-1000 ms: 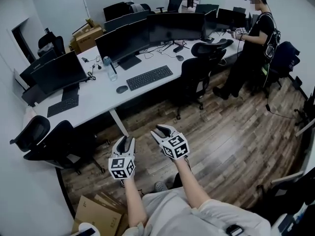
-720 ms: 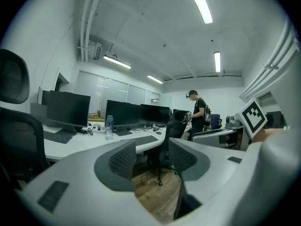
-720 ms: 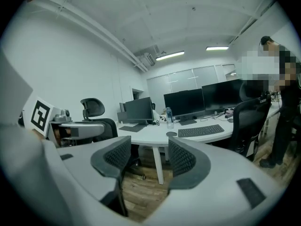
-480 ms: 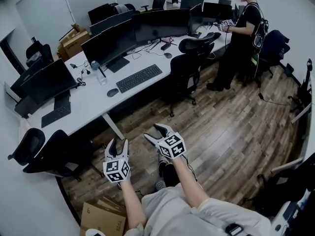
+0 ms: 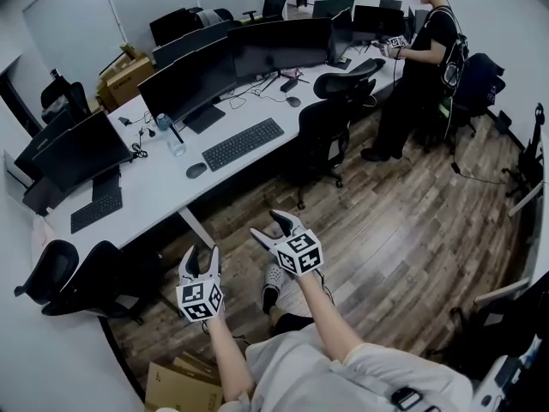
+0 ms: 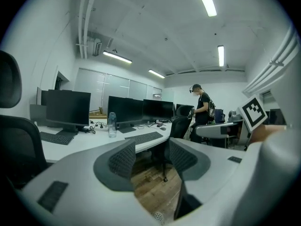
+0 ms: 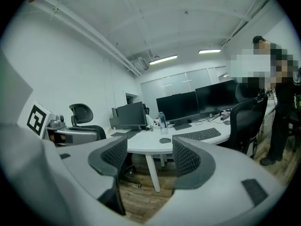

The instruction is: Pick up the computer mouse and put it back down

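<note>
The dark computer mouse (image 5: 196,170) lies on the white desk (image 5: 154,187), just left of a black keyboard (image 5: 241,142). In the right gripper view the mouse (image 7: 165,140) shows far ahead, beyond the jaws. Both grippers hang over the wooden floor, well short of the desk. My left gripper (image 5: 202,256) is open and empty, and so it looks in its own view (image 6: 152,157). My right gripper (image 5: 268,226) is beside it to the right; its jaws are opening with nothing between them (image 7: 149,157).
Monitors (image 5: 197,75) and a water bottle (image 5: 177,144) stand on the desk. Black office chairs sit at the desk's front (image 5: 330,127) and near left (image 5: 86,273). A person (image 5: 425,67) stands at the back right. A cardboard box (image 5: 180,389) lies by my legs.
Both grippers' jaws have spread from nearly closed to apart. The hands have moved a little forward, and the head view has shifted slightly.
</note>
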A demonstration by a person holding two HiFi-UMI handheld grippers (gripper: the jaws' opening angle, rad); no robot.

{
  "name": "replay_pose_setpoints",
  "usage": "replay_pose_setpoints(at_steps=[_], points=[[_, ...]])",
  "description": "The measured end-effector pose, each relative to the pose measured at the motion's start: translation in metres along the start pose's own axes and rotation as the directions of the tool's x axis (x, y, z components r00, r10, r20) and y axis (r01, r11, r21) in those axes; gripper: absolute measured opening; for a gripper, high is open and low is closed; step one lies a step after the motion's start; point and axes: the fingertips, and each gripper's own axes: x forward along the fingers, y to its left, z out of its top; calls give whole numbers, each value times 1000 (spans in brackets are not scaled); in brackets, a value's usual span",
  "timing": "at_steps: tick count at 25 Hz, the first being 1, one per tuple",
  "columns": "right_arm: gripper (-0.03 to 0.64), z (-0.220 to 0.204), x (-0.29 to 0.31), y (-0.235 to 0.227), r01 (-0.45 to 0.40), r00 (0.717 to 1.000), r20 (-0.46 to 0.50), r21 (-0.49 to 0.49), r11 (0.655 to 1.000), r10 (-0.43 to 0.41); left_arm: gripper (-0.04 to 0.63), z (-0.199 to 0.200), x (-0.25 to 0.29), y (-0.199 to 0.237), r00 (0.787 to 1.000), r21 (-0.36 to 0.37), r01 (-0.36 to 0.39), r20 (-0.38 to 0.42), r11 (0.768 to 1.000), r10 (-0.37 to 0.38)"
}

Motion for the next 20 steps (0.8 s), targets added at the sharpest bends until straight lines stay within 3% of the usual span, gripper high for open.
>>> replay_pose_setpoints(at_steps=[13,20], points=[[337,61,82,-30,-23,996,80,-65,998,28,215,45,66,62,996,0,-54,72,999,54],[392,110,112,-39,-76,971,219,-89,993,94,216,81,106,72,986,99,-100,142,990,85]])
